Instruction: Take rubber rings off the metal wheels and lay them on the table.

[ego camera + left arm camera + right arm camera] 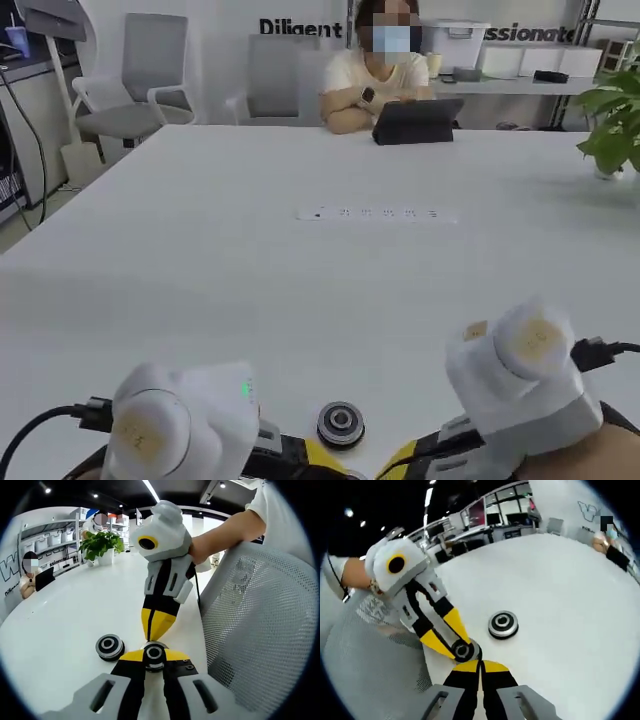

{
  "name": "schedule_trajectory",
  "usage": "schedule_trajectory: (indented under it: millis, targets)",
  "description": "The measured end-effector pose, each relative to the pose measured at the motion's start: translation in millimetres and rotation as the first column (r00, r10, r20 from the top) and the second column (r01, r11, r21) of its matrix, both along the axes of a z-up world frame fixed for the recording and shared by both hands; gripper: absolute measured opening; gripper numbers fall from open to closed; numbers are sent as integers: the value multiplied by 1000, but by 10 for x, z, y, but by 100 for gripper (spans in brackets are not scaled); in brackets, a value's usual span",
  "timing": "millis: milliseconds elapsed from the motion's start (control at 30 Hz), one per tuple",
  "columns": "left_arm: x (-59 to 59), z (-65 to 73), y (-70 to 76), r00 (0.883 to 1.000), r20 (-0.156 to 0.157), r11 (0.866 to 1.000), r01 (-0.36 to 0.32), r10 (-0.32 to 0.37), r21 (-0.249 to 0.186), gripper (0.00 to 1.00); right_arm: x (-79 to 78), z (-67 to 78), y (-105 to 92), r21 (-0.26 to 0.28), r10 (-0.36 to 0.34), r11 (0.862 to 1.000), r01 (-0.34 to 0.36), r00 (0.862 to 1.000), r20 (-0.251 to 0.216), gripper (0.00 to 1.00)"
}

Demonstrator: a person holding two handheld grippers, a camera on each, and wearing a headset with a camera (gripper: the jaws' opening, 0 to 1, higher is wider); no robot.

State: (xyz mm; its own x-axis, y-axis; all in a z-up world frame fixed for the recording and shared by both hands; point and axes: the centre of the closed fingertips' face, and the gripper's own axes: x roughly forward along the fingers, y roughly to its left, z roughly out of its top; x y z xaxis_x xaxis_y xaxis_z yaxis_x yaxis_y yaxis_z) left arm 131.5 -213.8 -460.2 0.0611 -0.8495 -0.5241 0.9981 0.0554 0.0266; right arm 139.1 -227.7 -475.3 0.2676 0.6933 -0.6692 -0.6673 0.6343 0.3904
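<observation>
You're at the very start: your left gripper [154, 657] clamps one metal wheel [462, 650] at the table's [300, 280] near edge, your right gripper [480, 666] is pinched closed against its rim, its rubber ring [163, 649] isn't off yet, and the second wheel [340, 422] lies untouched just beside.

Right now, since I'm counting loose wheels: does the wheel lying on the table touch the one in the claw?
Apart. The right gripper view shows bare table between the loose wheel and the held wheel.
</observation>
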Motion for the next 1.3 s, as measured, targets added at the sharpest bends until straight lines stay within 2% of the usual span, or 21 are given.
schedule_trajectory:
  millis: [33, 67, 100, 133, 167, 200, 233, 267, 333, 400, 433, 467, 500, 600, 867, 1067, 1167, 1233, 1300]
  targets:
    - [-2, 0, 1, 1000, 1, 1000, 2, -2, 0, 7, -13, 16, 0, 51, -46, 998, 49, 997, -61, 0]
    - [-3, 0, 1, 1000, 1, 1000, 3, -3, 0, 7, -7, 17, -12, 75, -68, 994, 74, 994, -81, 0]
    - [-3, 1, 1, 1000, 1, 1000, 3, -3, 0, 7, 3, 26, -12, 103, -79, 991, 87, 994, -81, 0]
    - [-1, 0, 2, 1000, 2, 1000, 3, -3, 0, 7, -25, 29, -1, 136, -90, 985, 105, 990, -112, 0]
    - [-5, 0, 2, 1000, 1, 1000, 6, -6, -1, 7, -67, 15, -9, 136, -89, 985, 110, 984, -153, 0]
    - [-9, 0, 0, 1000, 1, 1000, 8, -8, -1, 7, -23, 2, -44, 125, -94, 986, 111, 987, -130, 0]
    - [-8, 0, -1, 1000, 1, 1000, 7, -7, -2, 7, -13, 3, -47, 127, -96, 985, 113, 987, -131, 0]
    - [-7, -1, -4, 1000, 1, 1000, 5, -5, -1, 7, -25, 12, -21, 141, -104, 982, 126, 982, -158, 0]
    - [-7, -2, -4, 1000, 4, 1000, 6, -6, 1, 7, -19, 29, -5, 148, -77, 985, 93, 991, -113, 0]
    - [-2, -2, -4, 1000, 3, 1000, 3, -3, 1, 7, -21, 33, 9, 153, -84, 983, 103, 989, -123, 0]
    - [-2, -3, -3, 1000, 3, 1000, 4, -4, 2, 7, -42, 93, 56, 194, -97, 972, 134, 977, -188, 0]
    - [-2, -3, -2, 1000, 3, 1000, 3, -3, 4, 7, -35, 58, 18, 164, -126, 973, 162, 969, -211, 0]
    - [-2, -4, -3, 1000, 4, 1000, 3, -3, 5, 7, -26, 66, 27, 177, -121, 971, 160, 970, -213, 0]
    - [-3, -4, -6, 1000, 2, 1000, 2, -2, 9, 7, -46, 89, 41, 190, -144, 961, 200, 952, -272, 0]
    - [-4, -6, -10, 1000, 8, 1000, 7, -8, 23, 7, -68, 120, 92, 202, -138, 959, 196, 952, -272, 0]
    - [-4, -7, -9, 1000, 10, 1000, 10, -11, 24, 7, -80, 179, 132, 241, -134, 948, 209, 946, -296, 0]
    - [-2, -9, -9, 1000, 9, 1000, 10, -10, 26, 7, -79, 197, 148, 254, -127, 945, 206, 947, -294, 0]
    - [-2, -9, -10, 1000, 9, 1000, 9, -10, 26, 7, -73, 235, 167, 276, -126, 937, 213, 945, -301, 0]
    - [-1, -9, -11, 1000, 8, 1000, 9, -9, 26, 7, -69, 230, 160, 273, -123, 940, 206, 949, -291, 0]
